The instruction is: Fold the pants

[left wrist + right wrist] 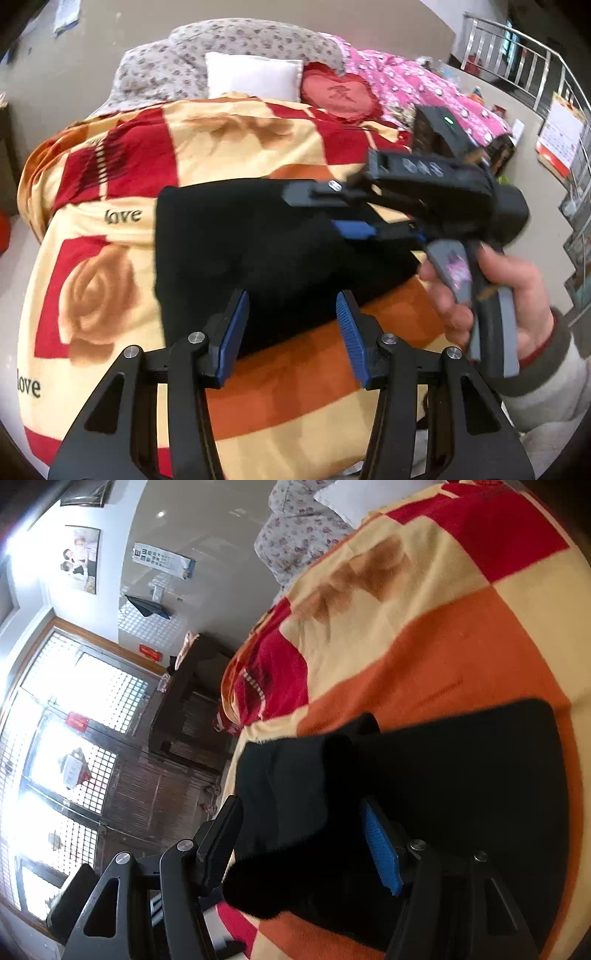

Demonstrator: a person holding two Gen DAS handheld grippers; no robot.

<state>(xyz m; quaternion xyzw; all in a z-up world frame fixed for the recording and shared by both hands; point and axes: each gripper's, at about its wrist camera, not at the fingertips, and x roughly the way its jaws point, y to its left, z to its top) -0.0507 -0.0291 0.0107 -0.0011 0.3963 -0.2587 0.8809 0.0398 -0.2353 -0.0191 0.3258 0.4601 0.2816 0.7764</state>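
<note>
The black pants [255,254] lie folded in a compact block on a red, cream and orange blanket [184,147] on the bed. My left gripper [291,328] is open and empty, hovering just in front of the near edge of the pants. My right gripper [347,218] reaches in from the right over the pants, held by a hand [509,295]. In the right wrist view the right gripper [303,834] has its jaws apart with a fold of the black pants [443,775] lying between them; the cloth is not pinched.
A white pillow [251,75], a red heart cushion [338,92], a floral quilt [243,40] and a pink quilt [413,85] sit at the bed's far end. A metal railing [524,62] is at right. Dark wooden furniture [192,709] and windows [74,738] stand beside the bed.
</note>
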